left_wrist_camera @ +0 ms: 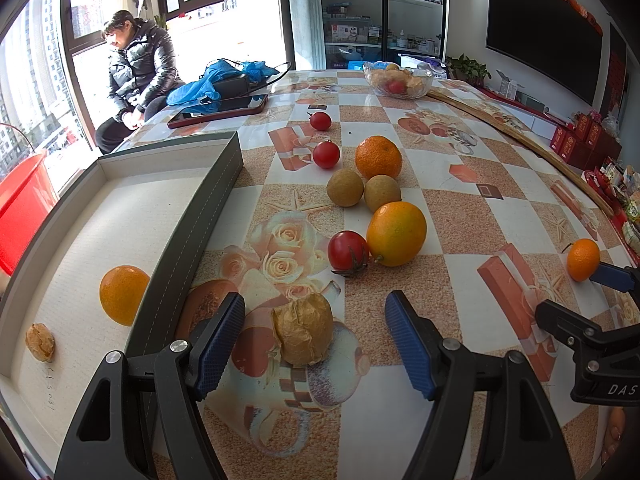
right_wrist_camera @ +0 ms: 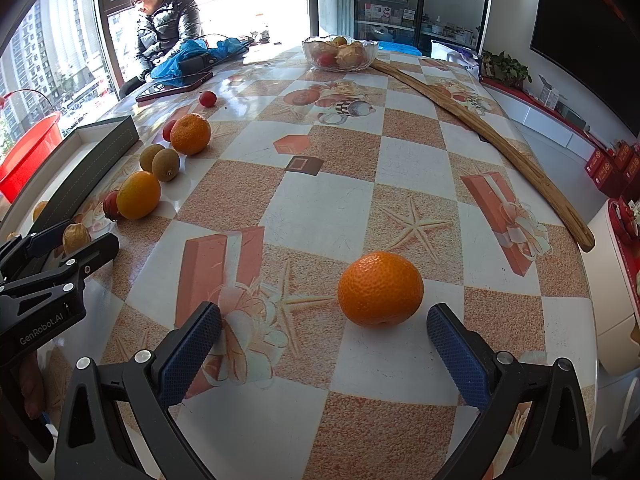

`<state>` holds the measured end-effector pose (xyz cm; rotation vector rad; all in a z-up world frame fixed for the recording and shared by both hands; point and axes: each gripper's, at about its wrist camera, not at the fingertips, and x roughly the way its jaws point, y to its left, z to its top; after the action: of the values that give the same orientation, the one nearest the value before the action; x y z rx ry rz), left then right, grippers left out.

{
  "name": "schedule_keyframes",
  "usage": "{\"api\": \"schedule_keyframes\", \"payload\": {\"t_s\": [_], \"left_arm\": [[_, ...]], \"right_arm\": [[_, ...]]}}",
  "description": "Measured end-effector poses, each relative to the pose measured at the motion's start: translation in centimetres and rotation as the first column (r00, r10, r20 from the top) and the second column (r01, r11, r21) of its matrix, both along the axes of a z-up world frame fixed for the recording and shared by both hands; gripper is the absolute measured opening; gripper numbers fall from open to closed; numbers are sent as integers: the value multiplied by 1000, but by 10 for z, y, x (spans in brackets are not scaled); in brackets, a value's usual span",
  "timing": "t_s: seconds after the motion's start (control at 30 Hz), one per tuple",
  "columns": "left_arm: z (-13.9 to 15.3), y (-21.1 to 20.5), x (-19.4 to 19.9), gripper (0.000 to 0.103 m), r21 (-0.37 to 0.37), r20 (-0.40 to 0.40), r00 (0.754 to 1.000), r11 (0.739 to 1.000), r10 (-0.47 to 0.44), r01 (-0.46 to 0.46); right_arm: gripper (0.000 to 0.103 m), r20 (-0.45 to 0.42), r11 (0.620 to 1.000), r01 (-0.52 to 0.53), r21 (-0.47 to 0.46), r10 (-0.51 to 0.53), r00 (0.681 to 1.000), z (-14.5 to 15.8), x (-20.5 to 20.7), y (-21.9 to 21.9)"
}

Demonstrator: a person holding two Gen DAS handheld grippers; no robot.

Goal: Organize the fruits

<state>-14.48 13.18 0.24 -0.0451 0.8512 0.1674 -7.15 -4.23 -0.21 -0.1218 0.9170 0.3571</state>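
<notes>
My left gripper (left_wrist_camera: 316, 320) is open around a papery golden-brown fruit (left_wrist_camera: 303, 330) on the table, beside a grey box lid (left_wrist_camera: 192, 224) that holds an orange (left_wrist_camera: 123, 294) and a small brown fruit (left_wrist_camera: 40, 341). Beyond lie a tomato (left_wrist_camera: 347, 252), an orange (left_wrist_camera: 396, 233), two brown round fruits (left_wrist_camera: 345, 187), a mandarin (left_wrist_camera: 378, 157) and two small tomatoes (left_wrist_camera: 326, 154). My right gripper (right_wrist_camera: 324, 330) is open, its fingers either side of a mandarin (right_wrist_camera: 380, 288). That mandarin shows in the left wrist view (left_wrist_camera: 583, 259) too.
A glass bowl of fruit (right_wrist_camera: 340, 53) stands at the table's far end. A long wooden stick (right_wrist_camera: 480, 128) lies along the right side. A phone (left_wrist_camera: 218, 110) and a blue bag (left_wrist_camera: 224, 80) are far left. A person (left_wrist_camera: 136, 72) sits by the window.
</notes>
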Motion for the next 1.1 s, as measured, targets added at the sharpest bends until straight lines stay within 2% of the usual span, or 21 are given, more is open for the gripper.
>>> {"api": "schedule_keyframes", "payload": {"t_s": [1.0,1.07,1.1], "left_arm": [[0,2,1,78,-22,-4,1000,1000,-9,9],[0,2,2,75,-20,-10,1000,1000,-9,9],[1,2,2,67,-21,-8,1000,1000,-9,8]], "right_arm": [[103,-1,1000,11,1,-11,1000,0,0,-1],[102,-5,999,30,11,-30,1000,1,2,-5],[98,-2,999,42,23,-42,999,2,2,-9]]}}
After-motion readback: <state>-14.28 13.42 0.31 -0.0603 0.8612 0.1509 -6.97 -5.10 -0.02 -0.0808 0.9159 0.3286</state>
